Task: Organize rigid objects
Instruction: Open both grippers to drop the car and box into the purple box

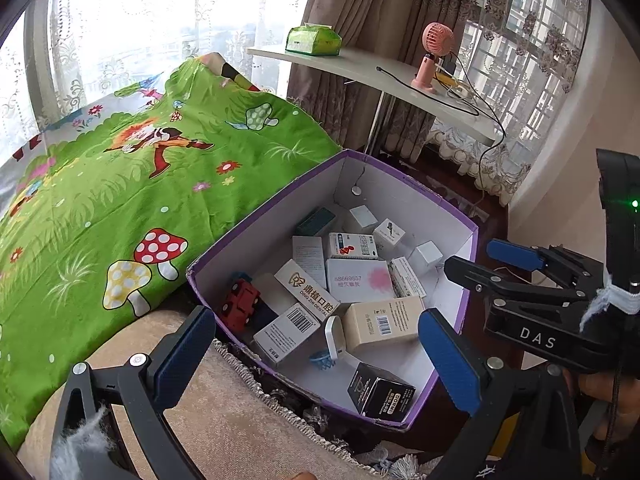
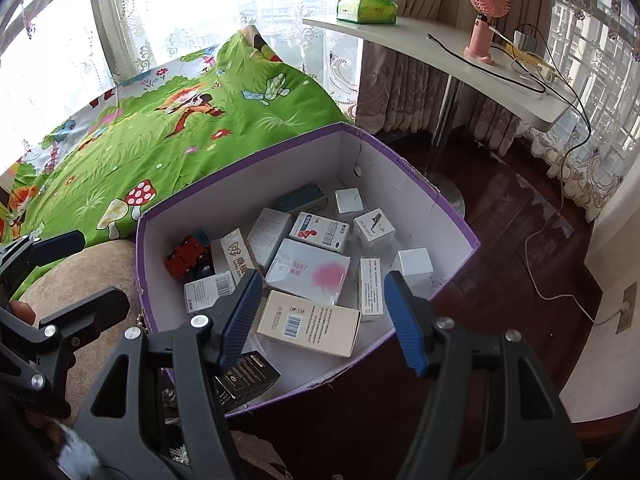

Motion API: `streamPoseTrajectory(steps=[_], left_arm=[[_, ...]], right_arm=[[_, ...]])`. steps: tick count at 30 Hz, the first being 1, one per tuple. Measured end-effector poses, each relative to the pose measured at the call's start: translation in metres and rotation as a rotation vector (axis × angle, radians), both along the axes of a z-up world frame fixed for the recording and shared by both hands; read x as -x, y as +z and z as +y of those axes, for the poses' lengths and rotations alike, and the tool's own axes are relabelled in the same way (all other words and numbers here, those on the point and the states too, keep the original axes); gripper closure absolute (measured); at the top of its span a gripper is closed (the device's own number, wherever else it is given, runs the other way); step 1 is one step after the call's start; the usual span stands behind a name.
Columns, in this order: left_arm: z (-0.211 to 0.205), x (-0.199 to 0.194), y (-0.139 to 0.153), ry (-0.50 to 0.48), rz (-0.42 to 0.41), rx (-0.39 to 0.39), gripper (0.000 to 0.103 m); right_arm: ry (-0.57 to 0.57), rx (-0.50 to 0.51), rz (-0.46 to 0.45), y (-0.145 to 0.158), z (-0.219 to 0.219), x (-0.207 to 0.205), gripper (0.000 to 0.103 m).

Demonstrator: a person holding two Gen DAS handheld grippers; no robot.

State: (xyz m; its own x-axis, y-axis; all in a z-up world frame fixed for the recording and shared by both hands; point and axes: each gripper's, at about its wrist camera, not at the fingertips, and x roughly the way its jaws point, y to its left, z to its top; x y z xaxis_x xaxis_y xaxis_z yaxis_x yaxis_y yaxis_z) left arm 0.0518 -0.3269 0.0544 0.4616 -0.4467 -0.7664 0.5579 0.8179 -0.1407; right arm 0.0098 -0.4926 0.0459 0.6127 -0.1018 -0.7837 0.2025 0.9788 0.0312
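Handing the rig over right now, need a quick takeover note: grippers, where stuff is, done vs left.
Left gripper: open wide, empty, over the near end of the purple box.
Right gripper: half open, empty, over the same box.
Things: small cartons, a red toy car and a black carton lie loose inside the box, which sits beside the green blanket.
Done: everything visible is in the box.
Left: nothing loose visible outside; contents are jumbled, maybe tidy them.
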Motion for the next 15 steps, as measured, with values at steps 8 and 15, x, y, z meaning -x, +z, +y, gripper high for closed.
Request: streamPoseTrajectory(steps=[8, 15], left_arm=[[-0.0009, -0.0008, -0.0010, -0.006, 0.011, 0.001, 0.001], [-0.0009, -0.0005, 0.0006, -0.008, -0.005, 0.015, 0.000]], right_arm=[[0.003, 0.000, 0.003, -0.0006, -0.0008, -0.0009, 0.036], [0.005, 0.000, 0.005, -0.0016, -0.0004, -0.0010, 0.036]])
